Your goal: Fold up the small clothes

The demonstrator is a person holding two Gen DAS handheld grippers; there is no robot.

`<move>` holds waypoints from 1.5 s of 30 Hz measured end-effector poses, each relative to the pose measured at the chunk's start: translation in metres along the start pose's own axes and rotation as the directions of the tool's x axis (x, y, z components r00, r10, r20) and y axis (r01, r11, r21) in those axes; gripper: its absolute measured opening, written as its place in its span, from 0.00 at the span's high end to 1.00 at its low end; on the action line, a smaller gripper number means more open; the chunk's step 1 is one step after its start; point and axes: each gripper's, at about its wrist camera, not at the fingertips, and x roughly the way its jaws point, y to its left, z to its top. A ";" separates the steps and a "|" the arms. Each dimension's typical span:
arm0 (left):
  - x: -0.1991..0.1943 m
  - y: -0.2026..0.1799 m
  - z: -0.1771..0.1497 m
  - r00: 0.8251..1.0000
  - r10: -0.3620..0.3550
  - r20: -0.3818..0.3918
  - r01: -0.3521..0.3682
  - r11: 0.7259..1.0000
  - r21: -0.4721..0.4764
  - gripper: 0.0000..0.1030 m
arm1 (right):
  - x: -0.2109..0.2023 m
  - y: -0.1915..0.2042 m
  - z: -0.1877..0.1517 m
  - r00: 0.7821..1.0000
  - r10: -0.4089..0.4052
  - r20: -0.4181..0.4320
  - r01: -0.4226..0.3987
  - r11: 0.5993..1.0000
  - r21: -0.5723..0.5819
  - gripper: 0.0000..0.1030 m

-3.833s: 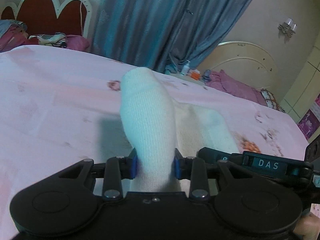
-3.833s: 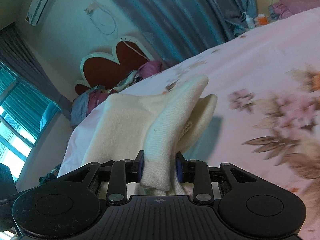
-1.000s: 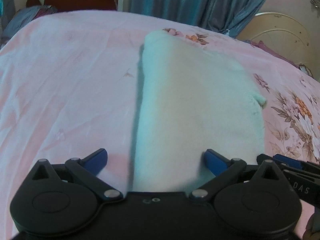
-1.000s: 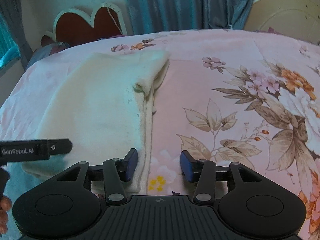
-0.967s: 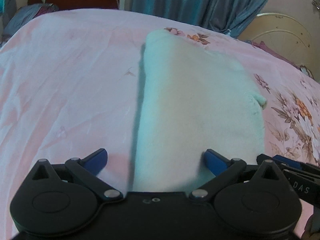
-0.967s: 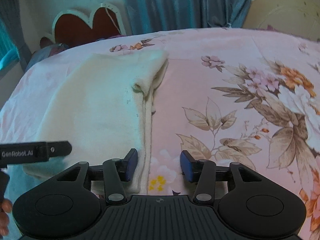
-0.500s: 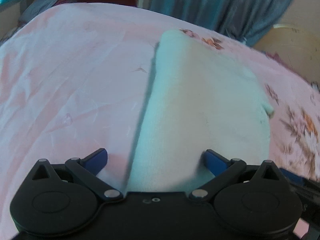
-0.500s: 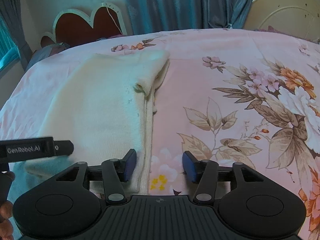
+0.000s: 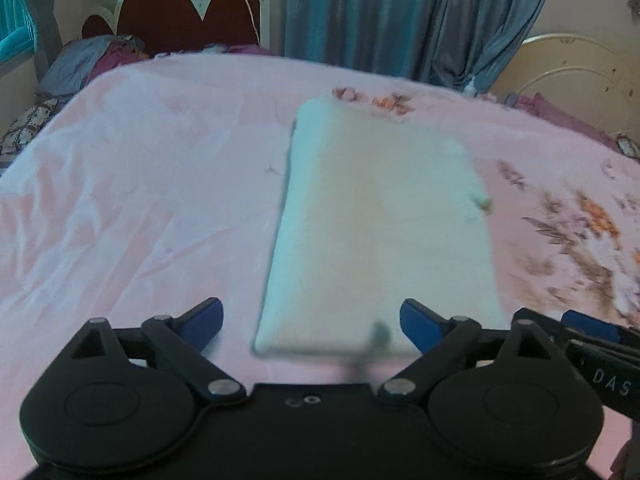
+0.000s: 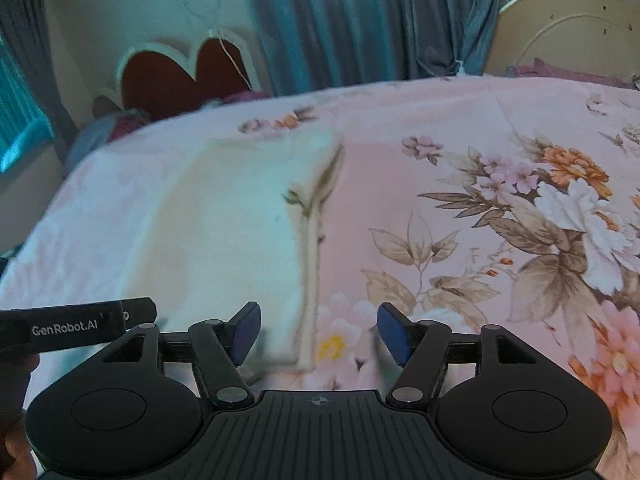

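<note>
A cream knit garment lies folded flat in a long rectangle on the pink floral bedsheet. My left gripper hovers over its near edge. Its jaws stand wide and are closing slightly; the garment's near end lies below and between them, untouched. In the right wrist view the same garment fills the left half. My right gripper hangs above its near right corner. These jaws are opening, and the blue pads stay clear of the cloth.
A red heart-shaped headboard and blue curtains stand behind the bed. Loose clothes are piled at the far left. A cream bed end stands at the far right. A hand shows at the left edge.
Both grippers earlier held the garment up, shut on it; it now lies folded on the bed. Over the last second both have pulled back and up, and the right jaws have widened.
</note>
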 end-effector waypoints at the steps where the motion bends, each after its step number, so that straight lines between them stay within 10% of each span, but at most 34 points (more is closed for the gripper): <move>1: -0.011 -0.001 -0.003 1.000 0.001 0.010 -0.001 1.000 0.007 0.06 | -0.010 0.000 -0.003 1.000 0.015 0.002 -0.015 1.000 0.004 0.22; 9: -0.106 -0.018 -0.046 0.997 0.013 0.081 -0.019 0.998 0.065 0.03 | -0.112 0.009 -0.035 0.996 0.085 -0.003 -0.085 0.994 -0.071 0.12; 21: -0.217 -0.024 -0.107 0.988 0.034 0.153 -0.040 0.999 0.036 0.01 | -0.260 0.029 -0.083 0.983 0.006 0.181 0.019 0.990 -0.139 0.00; 45: -0.275 -0.012 -0.132 0.972 0.072 0.225 -0.069 0.997 -0.019 0.01 | -0.310 0.041 -0.101 0.963 0.043 0.267 -0.009 0.992 -0.129 0.00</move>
